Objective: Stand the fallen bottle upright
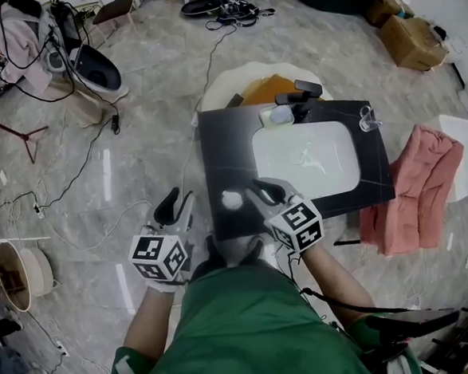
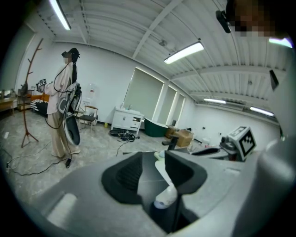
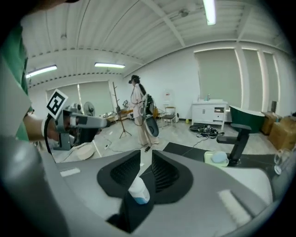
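Near the front left corner of the black table, the small white bottle sits between the jaws of the right gripper, which are clenched on it. From the head view it reads as a round white blob over the dark top, left of the white sink. I cannot tell whether it stands fully upright or touches the table. The right gripper view shows the same bottle pinched low in the narrow gap of the right gripper, its bluish end toward the camera and its body leaning slightly. The left gripper hangs just off the table's left edge, beside the right one but apart from the bottle, over the marble floor. In its own view the left gripper has its jaws released and wide. The bottle shows through the gap, partly behind the right-hand jaw, and neither pad presses on it. At the back of the sink stand a black faucet, a soap dish and a clear glass. A pink cloth hangs to the table's right.
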Demonstrator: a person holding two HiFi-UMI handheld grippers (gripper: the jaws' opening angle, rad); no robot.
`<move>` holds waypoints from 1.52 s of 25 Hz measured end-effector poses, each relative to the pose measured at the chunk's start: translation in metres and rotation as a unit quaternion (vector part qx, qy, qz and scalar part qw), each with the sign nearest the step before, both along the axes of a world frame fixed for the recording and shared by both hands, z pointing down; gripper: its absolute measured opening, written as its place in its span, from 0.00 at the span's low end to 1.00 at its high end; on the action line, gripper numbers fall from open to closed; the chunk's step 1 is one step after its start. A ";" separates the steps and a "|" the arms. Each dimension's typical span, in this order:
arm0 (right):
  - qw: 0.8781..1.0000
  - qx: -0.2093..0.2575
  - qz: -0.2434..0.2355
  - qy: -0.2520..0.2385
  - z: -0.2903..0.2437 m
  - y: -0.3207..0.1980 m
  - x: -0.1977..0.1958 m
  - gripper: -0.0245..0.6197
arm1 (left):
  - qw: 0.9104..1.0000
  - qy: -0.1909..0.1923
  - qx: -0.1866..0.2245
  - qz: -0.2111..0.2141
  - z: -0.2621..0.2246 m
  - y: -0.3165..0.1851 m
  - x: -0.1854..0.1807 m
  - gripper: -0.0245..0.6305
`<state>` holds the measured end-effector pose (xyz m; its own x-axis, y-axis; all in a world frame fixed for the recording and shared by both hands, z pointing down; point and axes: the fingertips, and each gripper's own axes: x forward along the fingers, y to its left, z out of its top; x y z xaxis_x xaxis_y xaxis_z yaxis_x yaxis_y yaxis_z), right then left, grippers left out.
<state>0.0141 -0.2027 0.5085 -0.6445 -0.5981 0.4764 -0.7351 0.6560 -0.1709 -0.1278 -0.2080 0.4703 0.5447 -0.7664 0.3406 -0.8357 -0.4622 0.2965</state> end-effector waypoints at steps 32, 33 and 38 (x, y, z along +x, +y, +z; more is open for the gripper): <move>0.951 0.203 0.230 -0.049 -0.133 -0.013 0.120 0.15 | 0.990 -0.012 0.132 0.053 -0.083 -0.043 0.035 0.23; 0.951 0.203 0.230 -0.047 -0.133 -0.012 0.120 0.15 | 0.990 -0.011 0.131 0.054 -0.083 -0.044 0.035 0.23; 0.950 0.203 0.234 -0.041 -0.133 -0.014 0.122 0.15 | 0.990 -0.009 0.126 0.059 -0.081 -0.049 0.037 0.23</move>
